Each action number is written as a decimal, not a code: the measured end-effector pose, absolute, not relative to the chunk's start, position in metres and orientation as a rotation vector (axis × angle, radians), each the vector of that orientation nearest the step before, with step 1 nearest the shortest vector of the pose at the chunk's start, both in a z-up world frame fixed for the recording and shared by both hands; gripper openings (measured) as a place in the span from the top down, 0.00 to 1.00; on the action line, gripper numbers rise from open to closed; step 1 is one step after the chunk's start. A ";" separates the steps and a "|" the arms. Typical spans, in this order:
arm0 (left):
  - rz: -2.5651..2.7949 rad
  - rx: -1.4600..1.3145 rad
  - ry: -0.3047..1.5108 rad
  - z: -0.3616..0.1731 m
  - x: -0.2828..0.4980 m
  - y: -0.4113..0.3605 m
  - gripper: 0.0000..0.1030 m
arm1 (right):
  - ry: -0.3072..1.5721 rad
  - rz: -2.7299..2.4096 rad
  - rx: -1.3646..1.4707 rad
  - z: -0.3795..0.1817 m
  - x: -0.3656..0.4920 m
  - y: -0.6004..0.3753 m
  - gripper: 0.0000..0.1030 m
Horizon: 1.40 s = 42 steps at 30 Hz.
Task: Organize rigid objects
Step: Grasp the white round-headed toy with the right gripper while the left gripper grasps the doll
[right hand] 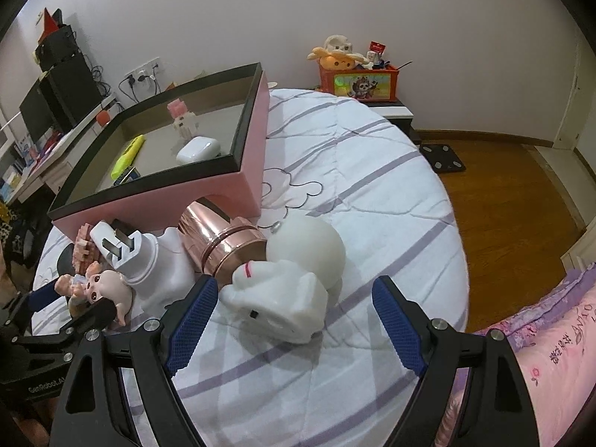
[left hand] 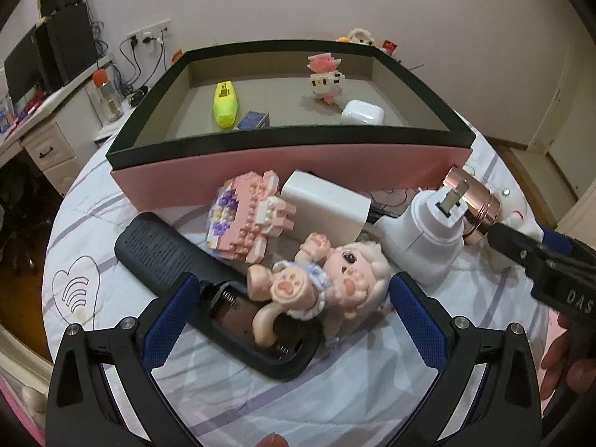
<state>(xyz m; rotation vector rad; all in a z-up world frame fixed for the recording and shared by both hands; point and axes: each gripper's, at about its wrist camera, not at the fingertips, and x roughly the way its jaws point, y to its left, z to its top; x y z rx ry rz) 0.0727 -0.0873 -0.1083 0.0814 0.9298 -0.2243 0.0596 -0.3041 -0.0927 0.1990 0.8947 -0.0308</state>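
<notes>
The pink box (left hand: 290, 171) holds a highlighter (left hand: 224, 103), earbud case (left hand: 362, 111) and block figure (left hand: 323, 78); a small blue item is half-hidden. Left hand-held gripper (left hand: 294, 298) gapes around the doll (left hand: 327, 275); right hand-held gripper (right hand: 294, 320) is wide, empty.

Pale-haired doll (left hand: 327, 279) on its side across black remote (left hand: 208, 290)

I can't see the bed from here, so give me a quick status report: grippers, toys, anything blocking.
Both grippers open: left around the doll, right at the white figurine. Nothing gripped. Box holds four items. Remote under doll.
</notes>
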 end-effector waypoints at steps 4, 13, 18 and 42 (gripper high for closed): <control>-0.208 0.093 0.908 -0.112 0.074 -0.094 0.00 | 0.894 -0.012 0.178 -0.094 0.063 -0.298 0.16; -0.212 0.087 0.857 -0.115 0.067 -0.092 0.01 | 0.905 -0.032 0.183 -0.098 0.061 -0.304 0.17; -0.220 0.081 0.824 -0.114 0.063 -0.093 0.08 | 0.913 -0.021 0.175 -0.105 0.068 -0.304 0.29; -0.327 -0.037 0.826 -0.084 0.039 -0.054 0.21 | 0.859 0.033 0.224 -0.074 0.029 -0.306 0.48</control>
